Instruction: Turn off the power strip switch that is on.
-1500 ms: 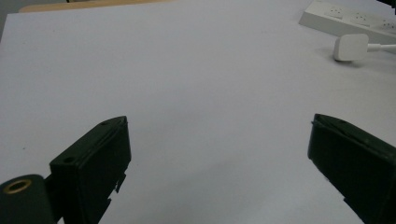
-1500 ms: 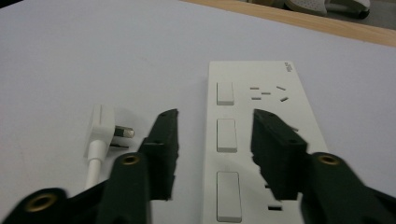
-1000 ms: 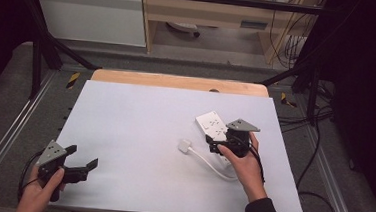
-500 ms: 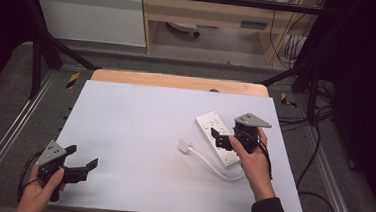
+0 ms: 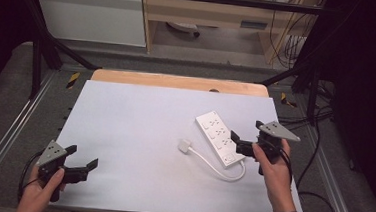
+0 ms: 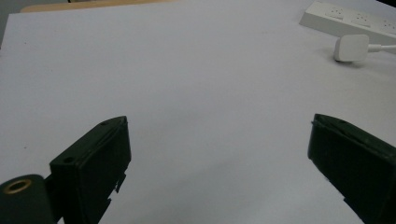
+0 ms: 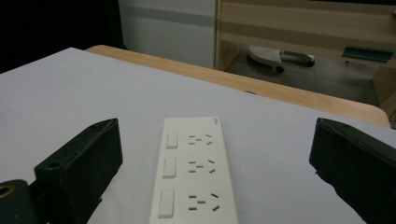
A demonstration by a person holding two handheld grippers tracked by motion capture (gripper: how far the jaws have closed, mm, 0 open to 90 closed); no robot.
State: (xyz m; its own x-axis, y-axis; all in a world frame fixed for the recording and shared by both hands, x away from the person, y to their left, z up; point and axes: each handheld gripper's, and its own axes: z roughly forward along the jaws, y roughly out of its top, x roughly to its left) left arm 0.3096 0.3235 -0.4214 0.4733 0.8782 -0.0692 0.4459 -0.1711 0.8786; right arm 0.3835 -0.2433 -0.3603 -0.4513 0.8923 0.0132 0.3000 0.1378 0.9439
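Power strip (image 7: 193,173) lying centred between wide-open jaws of right gripper (image 5: 246,146); left gripper (image 5: 82,165), lower left, likewise spread, empty.

A flat, pale grey rectangular worktop (image 5: 139,132) shows a bare wooden strip along its 12 o'clock edge. A white three-socket plastic power strip (image 5: 219,137) lies on it toward 3 o'clock, its white cable (image 5: 219,172) looping to a white plug (image 5: 184,146) near centre.
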